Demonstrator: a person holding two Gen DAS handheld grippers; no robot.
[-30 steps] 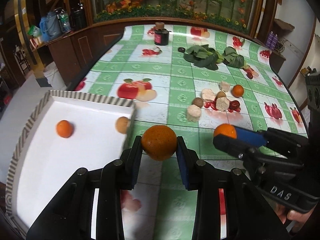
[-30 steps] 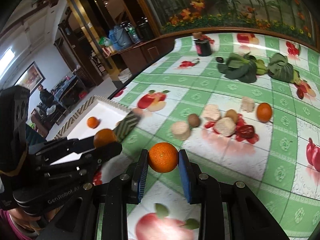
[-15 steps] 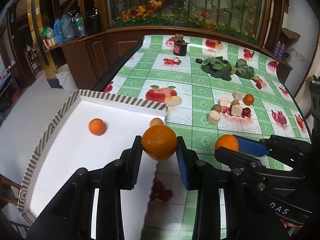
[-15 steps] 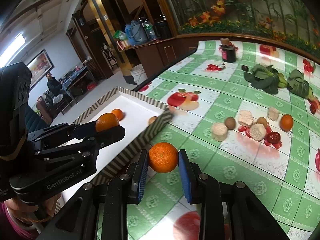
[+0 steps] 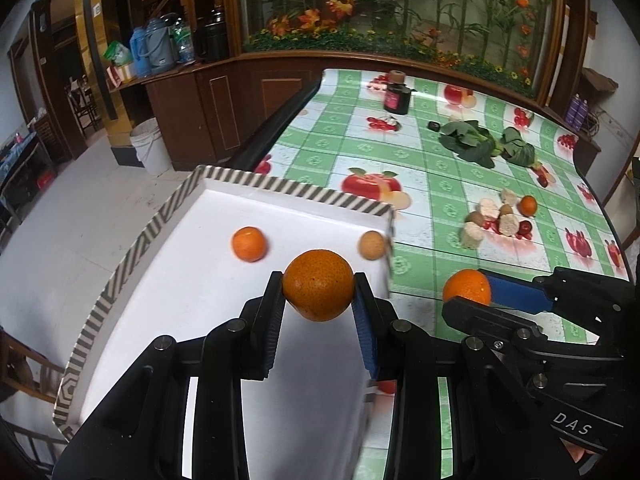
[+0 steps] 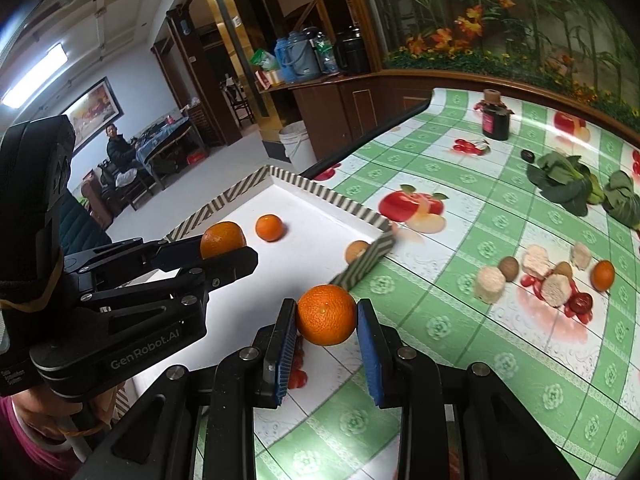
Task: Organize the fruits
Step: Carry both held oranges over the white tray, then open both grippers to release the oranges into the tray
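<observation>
Left claw (image 5: 319, 304) clamps an orange (image 5: 318, 285) above white tray (image 5: 288, 190); right claw (image 6: 327, 330) clamps another orange (image 6: 326, 320) over desk (image 6: 460, 320).

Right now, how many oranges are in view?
4: one in the left gripper, one in the right gripper, one inside the white tray, one on the table by the cut pieces. None seems hidden.

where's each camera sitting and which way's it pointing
Left wrist: sits on the left claw, looking forward and down over the white tray and the table beyond; its own fingers clamp an orange; the right claw shows at right.
Right wrist: sits on the right claw, angled down across the tablecloth toward the tray's corner; its fingers clamp another orange; the left claw and a hand show at left.
Shared: tray, both held oranges, loose orange in the tray.
</observation>
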